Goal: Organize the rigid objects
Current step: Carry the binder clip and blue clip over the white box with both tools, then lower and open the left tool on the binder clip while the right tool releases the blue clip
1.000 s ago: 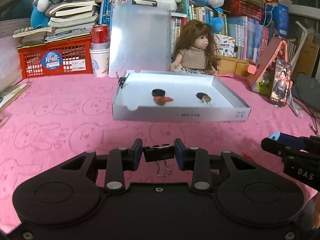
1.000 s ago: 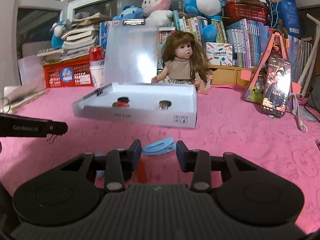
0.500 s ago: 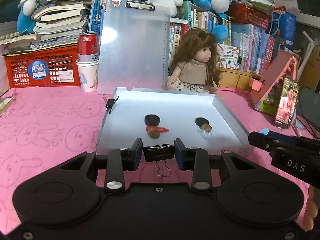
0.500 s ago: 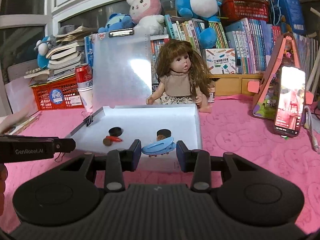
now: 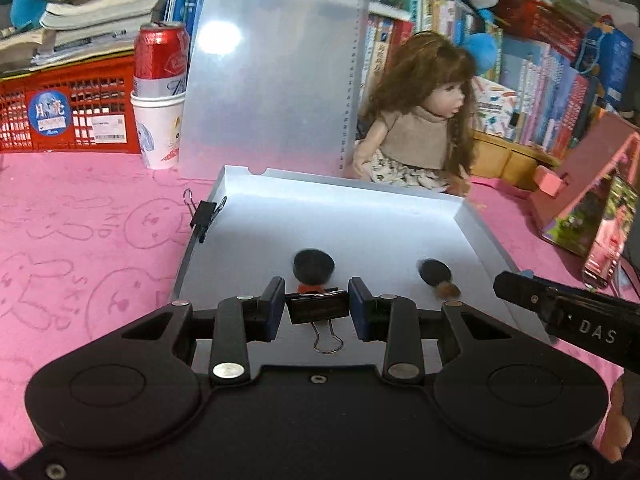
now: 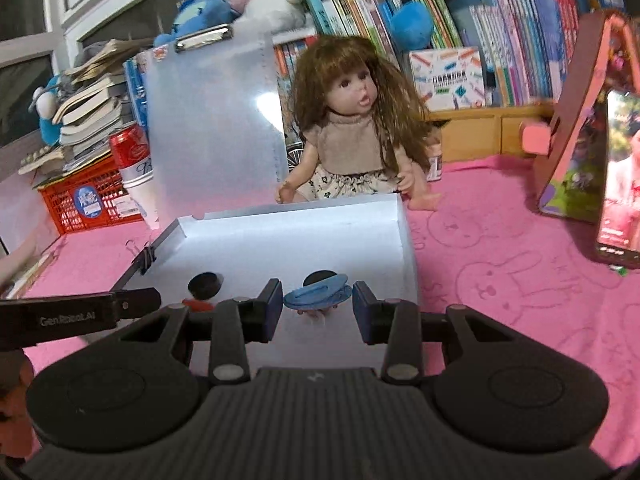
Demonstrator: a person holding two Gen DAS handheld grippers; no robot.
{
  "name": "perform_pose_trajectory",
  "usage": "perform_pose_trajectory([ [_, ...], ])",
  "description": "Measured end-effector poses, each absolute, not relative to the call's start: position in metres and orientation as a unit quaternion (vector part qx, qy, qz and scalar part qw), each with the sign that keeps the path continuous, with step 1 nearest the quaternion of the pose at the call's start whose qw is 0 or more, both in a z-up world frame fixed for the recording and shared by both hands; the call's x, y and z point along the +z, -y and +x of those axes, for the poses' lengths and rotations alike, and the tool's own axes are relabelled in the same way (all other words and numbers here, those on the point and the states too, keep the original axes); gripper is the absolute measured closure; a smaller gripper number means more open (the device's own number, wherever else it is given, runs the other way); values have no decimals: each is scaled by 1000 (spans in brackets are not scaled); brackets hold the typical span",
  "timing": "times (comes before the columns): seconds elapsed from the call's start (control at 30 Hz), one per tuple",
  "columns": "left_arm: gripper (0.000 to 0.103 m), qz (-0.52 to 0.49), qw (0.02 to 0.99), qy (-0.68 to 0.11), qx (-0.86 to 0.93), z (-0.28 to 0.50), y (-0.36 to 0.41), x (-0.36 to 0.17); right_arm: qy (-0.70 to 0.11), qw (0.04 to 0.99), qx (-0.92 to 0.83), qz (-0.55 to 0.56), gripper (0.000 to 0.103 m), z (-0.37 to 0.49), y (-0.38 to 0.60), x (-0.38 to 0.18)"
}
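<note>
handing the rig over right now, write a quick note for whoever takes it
Left gripper: shut on a black binder clip, over the near edge of the white tray.
Right gripper: shut on a blue plastic clip, also over the tray.
Done: two small dark pieces lie in the tray; another binder clip sits on its left wall.
Left: set both held clips down in the tray.

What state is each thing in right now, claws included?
Left claw: shut on the black binder clip, over the tray's near edge.
Right claw: shut on the blue clip, over the tray.
White tray: open, holding small dark items.
Second binder clip: clamped on the tray's left wall.
Red can: upright in a paper cup.
Phone: screen lit.
</note>
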State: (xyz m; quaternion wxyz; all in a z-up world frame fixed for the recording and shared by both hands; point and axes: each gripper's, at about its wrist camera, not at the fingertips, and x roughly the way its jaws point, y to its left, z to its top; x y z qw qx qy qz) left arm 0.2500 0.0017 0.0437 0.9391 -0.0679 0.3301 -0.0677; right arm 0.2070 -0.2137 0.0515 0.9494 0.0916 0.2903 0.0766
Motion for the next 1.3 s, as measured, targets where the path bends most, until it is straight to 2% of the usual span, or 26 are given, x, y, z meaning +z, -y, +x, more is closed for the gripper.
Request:
perform_pose_trajectory([
  [0.53,70,-79,923,-371,-60,341,8,32,-353,923,72,135,60,290,215,33],
  [0.77,70,-45,926,-368,-64,357,18,26,-360,923,70,118,59,308,207,28],
  [1.3,70,-35,925,-374,-66,365,22,11,-366,924,56,91,59,320,198,16],
])
